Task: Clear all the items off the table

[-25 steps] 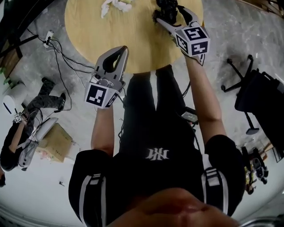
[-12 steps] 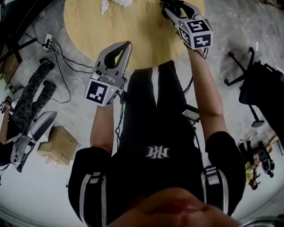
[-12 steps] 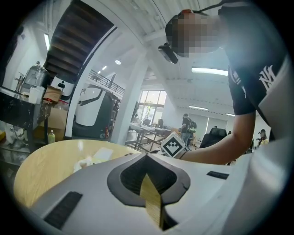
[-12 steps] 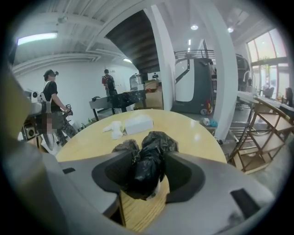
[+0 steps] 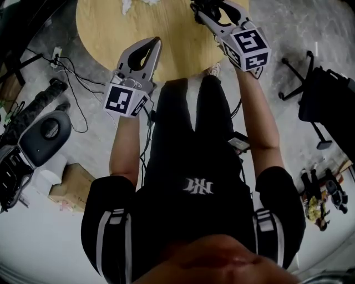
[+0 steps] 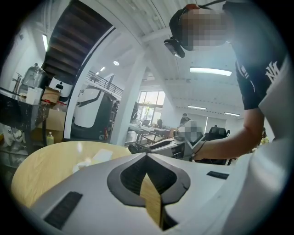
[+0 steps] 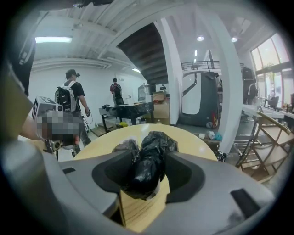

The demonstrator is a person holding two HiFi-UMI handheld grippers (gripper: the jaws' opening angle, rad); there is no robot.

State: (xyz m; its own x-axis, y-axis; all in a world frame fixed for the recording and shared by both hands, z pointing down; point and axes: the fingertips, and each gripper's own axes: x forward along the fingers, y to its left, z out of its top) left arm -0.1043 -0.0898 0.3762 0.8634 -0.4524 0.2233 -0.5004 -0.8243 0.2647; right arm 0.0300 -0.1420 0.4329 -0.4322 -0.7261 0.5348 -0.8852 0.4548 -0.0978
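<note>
Right tongs (image 7: 148, 173) have just been closing and now pinch the crumpled black bag (image 7: 154, 142). A second ago the bag sat on the worktop (image 5: 111, 28); now it looks lifted clear, top right of the head view. One item as good as off.

Left tongs (image 6: 146, 158) pressed together, empty. White tissue (image 6: 98, 157) still lies on the worktop's far side; nothing blocks it.

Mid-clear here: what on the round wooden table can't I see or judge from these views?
- Crumpled white paper: cut by the head view's top edge; the left gripper's body covers part of it in the left gripper view.
- Round wooden table: far side lies outside the head view.
- Crumpled black plastic bag clamped in the right gripper: contents not visible.
</note>
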